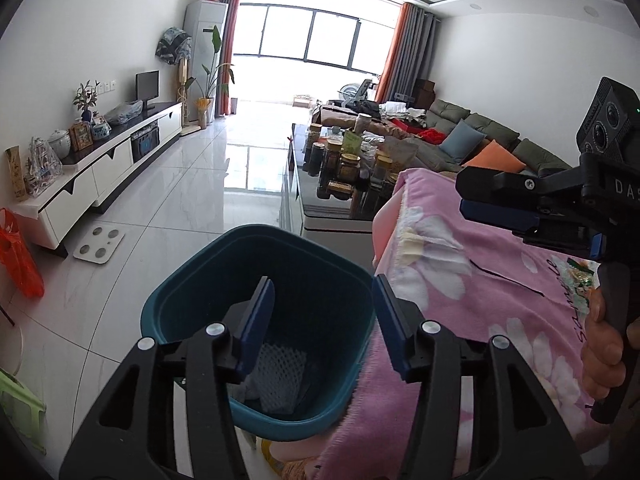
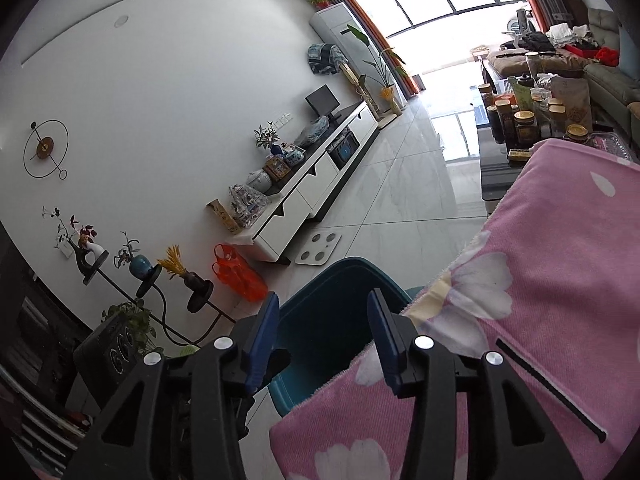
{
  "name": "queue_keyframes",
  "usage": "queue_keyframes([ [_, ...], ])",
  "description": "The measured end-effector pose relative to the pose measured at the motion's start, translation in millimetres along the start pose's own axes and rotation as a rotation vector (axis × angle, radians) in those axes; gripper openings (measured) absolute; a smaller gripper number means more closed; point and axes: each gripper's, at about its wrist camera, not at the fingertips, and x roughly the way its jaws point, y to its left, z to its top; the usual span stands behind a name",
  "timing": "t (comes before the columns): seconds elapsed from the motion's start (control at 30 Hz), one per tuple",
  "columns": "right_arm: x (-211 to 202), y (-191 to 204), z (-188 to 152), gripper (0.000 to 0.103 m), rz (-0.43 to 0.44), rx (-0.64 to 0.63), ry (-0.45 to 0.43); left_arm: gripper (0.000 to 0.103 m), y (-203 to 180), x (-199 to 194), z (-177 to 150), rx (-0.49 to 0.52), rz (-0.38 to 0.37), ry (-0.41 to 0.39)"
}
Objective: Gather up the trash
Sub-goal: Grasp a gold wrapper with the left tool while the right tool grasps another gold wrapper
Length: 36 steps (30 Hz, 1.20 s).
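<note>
Both grippers hang empty with fingers apart: the left gripper (image 1: 324,320) over the teal bin (image 1: 260,312), the right gripper (image 2: 324,340) at the bin's rim beside the pink blanket (image 2: 560,280). White mesh wrap (image 1: 280,376) already lies in the bin. A green wrapper (image 1: 582,284) sits on the blanket near the right hand (image 1: 604,352), seemingly left to collect.

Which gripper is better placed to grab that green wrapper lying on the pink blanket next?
Likely the right gripper: in the left wrist view it hangs open over the pink blanket, close to the green wrapper. The left gripper is open over the teal bin.
</note>
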Motion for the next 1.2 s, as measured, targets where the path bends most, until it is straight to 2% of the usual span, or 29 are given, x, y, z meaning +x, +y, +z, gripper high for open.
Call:
queue_keyframes([
  [0.07, -28, 0, -5, 0.050, -0.012, -0.032, -0.038, 0.056, -20, -12, 1, 0.030, -0.047, -0.025],
  [0.17, -69, -2, -16, 0.052, -0.058, -0.074, -0.088, 0.061, -59, -28, -3, 0.085, -0.135, -0.043],
  [0.3, -124, -16, -33, 0.052, -0.132, -0.075, -0.146, 0.062, -112, -37, -14, 0.163, -0.276, -0.020],
  [0.5, -206, -49, -69, 0.052, -0.273, -0.021, -0.219, 0.063, -193, -41, -44, 0.268, -0.507, 0.061],
  [0.7, -275, -87, -115, 0.052, -0.428, 0.083, -0.263, 0.063, -252, -33, -63, 0.324, -0.664, 0.166],
  [0.87, -305, -113, -151, 0.052, -0.511, 0.170, -0.257, 0.063, -292, -20, -80, 0.355, -0.714, 0.234],
  [1.1, -309, -141, -191, 0.052, -0.497, 0.239, -0.186, 0.060, -318, 1, -89, 0.342, -0.730, 0.321],
  [1.2, -306, -144, -201, 0.052, -0.479, 0.243, -0.156, 0.053, -315, 10, -88, 0.311, -0.738, 0.363],
])
